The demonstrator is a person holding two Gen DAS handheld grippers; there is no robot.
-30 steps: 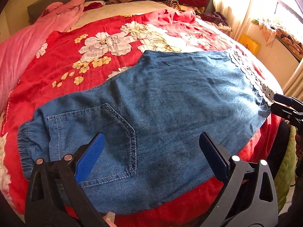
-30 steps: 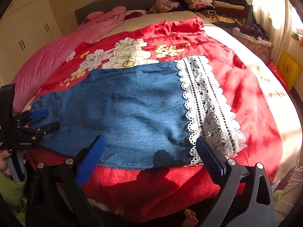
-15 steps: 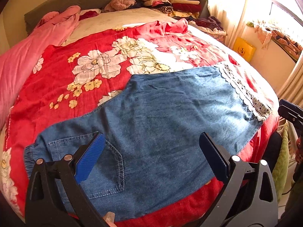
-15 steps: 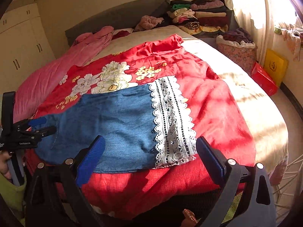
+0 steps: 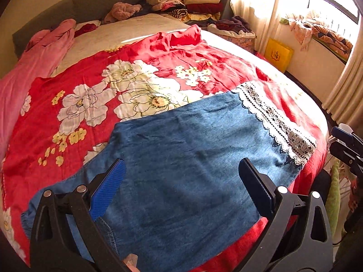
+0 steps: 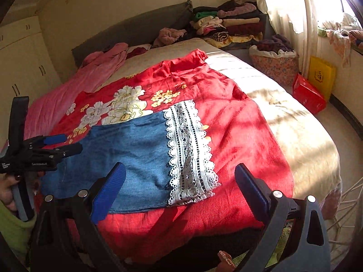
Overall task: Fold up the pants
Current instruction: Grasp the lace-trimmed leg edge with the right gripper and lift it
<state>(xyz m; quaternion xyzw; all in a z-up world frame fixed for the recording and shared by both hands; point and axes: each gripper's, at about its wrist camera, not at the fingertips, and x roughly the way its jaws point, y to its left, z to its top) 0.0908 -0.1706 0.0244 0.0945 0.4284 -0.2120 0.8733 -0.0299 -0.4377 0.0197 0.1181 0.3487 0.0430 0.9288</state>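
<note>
The denim pants [image 5: 181, 158] lie flat on the red flowered blanket [image 5: 90, 104] covering the bed [image 6: 283, 113], long axis running from 8 o'clock to 2 o'clock in the left view, lace hem [image 5: 276, 122] at the 2 o'clock end. Both the left hand-held gripper [image 5: 181, 181] and right hand-held gripper [image 6: 180, 181] hover released, empty, just above the pants' near edge.

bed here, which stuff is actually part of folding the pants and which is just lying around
Part of the job:
- blue denim pants with white lace hem, flat on the red floral bedspread
- left gripper and right gripper, both open

Just lying about:
- pink blanket
- stack of folded clothes
- yellow bag
- red box
</note>
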